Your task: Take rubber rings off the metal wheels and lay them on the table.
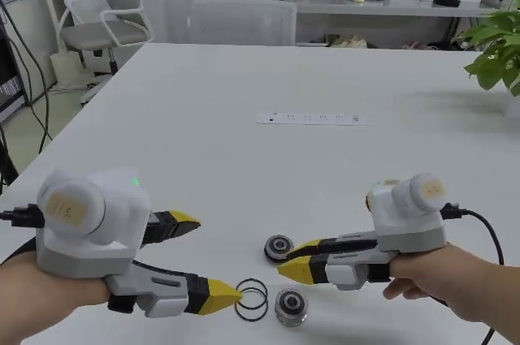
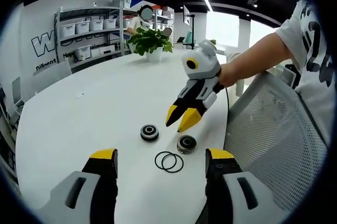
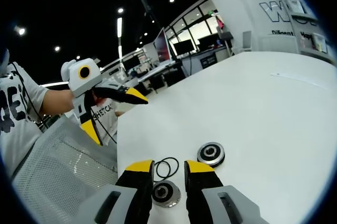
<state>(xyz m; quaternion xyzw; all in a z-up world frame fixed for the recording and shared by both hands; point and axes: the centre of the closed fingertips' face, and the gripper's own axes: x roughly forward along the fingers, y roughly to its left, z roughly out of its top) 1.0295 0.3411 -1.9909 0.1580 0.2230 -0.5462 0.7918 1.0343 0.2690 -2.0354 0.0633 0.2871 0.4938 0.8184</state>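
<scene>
Two rubber rings [image 1: 252, 299] lie overlapping on the table [image 1: 244, 93] just left of the near metal wheel [image 1: 291, 306], far metal wheel [image 1: 279, 247] behind; left gripper [image 1: 211, 258] splayed wide, right gripper [image 1: 289, 259] barely parted, both empty.

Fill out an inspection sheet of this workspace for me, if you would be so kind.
Surface: white table, bare for the most part.
Job's things: two wheels, flat and apart; two rings lying overlapped on the table beside the nearer wheel.
Clutter: white strip mid-table.
Grippers: left gripper wide open by the rings; right gripper narrowly open near the wheels, holding nothing.
Cables: black cable from the right gripper, another at the left.
Surroundings: plant, chairs, shelf with boxes.
</scene>
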